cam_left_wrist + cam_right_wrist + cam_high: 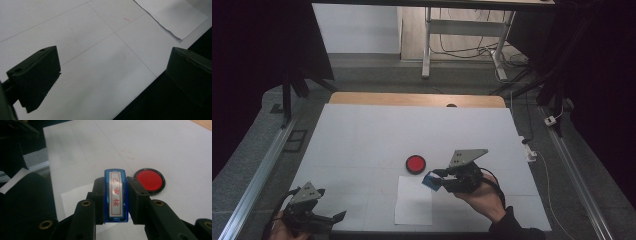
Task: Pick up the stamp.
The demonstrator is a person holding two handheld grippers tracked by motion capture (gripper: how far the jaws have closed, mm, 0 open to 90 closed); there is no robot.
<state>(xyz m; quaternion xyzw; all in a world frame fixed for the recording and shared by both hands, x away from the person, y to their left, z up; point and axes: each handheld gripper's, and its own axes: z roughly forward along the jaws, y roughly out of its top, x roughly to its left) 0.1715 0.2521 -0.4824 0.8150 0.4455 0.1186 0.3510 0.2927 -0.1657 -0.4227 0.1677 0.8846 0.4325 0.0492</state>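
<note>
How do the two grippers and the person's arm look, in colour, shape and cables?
Both the left gripper and the right gripper are black, each topped by a grey three-cornered plate with small holes. The jaws are blocky, with brass-coloured screw holes. A black cable loops from the right gripper. A dark sleeve covers the right forearm.

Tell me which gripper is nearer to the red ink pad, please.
Right. The right gripper, holding a blue stamp, is just beside the red ink pad. The left gripper rests far away at the table's near left corner.

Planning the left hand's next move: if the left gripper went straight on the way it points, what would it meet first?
Probably the bare white table top just ahead of the open left gripper; the paper sheet lies farther on.
</note>
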